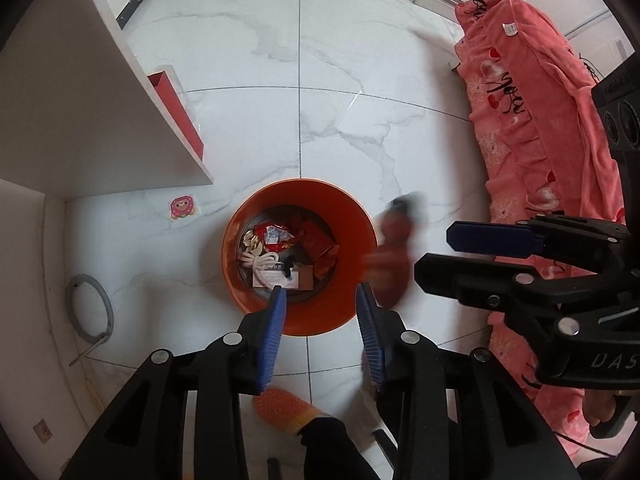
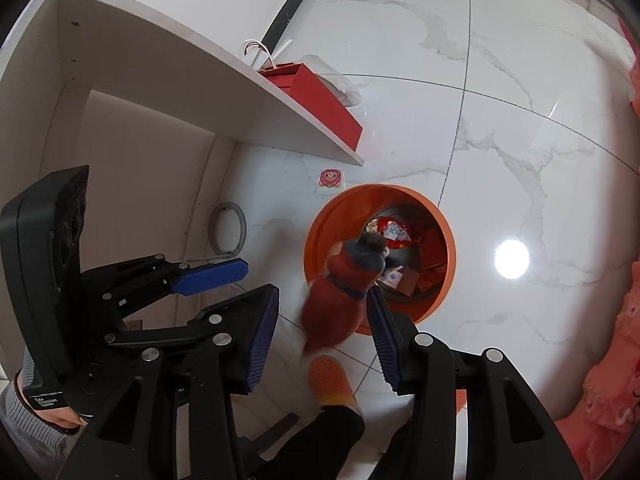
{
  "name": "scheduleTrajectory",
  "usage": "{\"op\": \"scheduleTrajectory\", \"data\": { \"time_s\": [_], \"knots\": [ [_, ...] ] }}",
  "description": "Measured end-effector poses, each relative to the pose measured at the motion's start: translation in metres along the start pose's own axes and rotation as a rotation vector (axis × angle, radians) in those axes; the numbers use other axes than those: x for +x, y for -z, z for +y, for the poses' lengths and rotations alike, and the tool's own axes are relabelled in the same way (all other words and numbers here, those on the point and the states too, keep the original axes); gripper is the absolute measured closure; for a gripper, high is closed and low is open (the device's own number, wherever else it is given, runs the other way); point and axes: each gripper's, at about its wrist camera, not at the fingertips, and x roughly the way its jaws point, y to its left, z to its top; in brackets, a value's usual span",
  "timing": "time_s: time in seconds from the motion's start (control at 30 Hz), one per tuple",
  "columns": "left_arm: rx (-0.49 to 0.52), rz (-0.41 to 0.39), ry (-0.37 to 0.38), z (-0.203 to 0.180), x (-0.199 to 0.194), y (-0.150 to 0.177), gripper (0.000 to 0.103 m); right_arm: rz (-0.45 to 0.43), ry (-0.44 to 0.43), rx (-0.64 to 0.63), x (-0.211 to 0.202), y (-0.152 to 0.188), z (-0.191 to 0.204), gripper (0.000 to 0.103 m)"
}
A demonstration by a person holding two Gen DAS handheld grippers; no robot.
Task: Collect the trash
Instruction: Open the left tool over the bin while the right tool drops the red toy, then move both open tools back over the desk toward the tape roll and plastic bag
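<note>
An orange trash bin [image 1: 348, 216] stands on the white marble floor, with red wrappers, white rope and cardboard inside [image 1: 280, 248]; it also shows in the right wrist view [image 2: 446, 240]. A red and dark item [image 2: 340, 300], blurred by motion, is in the air between my right gripper's open fingers, just above the bin's near rim; it also shows in the left wrist view [image 1: 394, 256]. My right gripper [image 2: 322, 324] is open. My left gripper [image 1: 320, 320] is open and empty above the bin's near edge.
A white shelf unit [image 1: 100, 100] stands at the left with a red gift bag [image 1: 180, 112] beside it. A pink sticker [image 1: 182, 207] lies on the floor. A pink cloth-covered piece of furniture [image 1: 540, 120] is at the right. An orange slipper [image 1: 284, 404] is below.
</note>
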Motion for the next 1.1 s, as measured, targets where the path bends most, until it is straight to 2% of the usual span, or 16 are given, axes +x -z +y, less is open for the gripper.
{"op": "scheduleTrajectory", "data": {
  "time_s": [0.37,0.53,0.6,0.63,0.77,1.03,1.1],
  "knots": [
    [-0.006,0.007,-0.023,-0.002,-0.005,0.0,0.065,-0.007,0.0,0.002,-0.013,0.001,0.004,0.054],
    [-0.013,-0.002,-0.042,-0.005,-0.02,0.003,0.065,-0.021,-0.005,0.005,-0.035,0.005,0.01,0.054],
    [-0.015,-0.007,-0.059,-0.007,-0.03,0.005,0.058,-0.03,-0.004,-0.001,-0.05,0.009,0.017,0.054],
    [-0.014,-0.016,-0.065,-0.009,-0.037,0.006,0.055,-0.035,-0.005,-0.003,-0.056,0.01,0.019,0.054],
    [-0.007,-0.065,-0.068,-0.02,-0.073,0.01,0.055,-0.065,-0.013,-0.012,-0.091,0.013,0.034,0.054],
    [0.013,-0.2,-0.099,-0.042,-0.172,0.022,0.055,-0.168,-0.036,-0.079,-0.188,0.022,0.083,0.054],
    [0.002,-0.244,-0.113,-0.042,-0.201,0.026,0.046,-0.194,-0.034,-0.115,-0.212,0.022,0.101,0.054]
  ]
}}
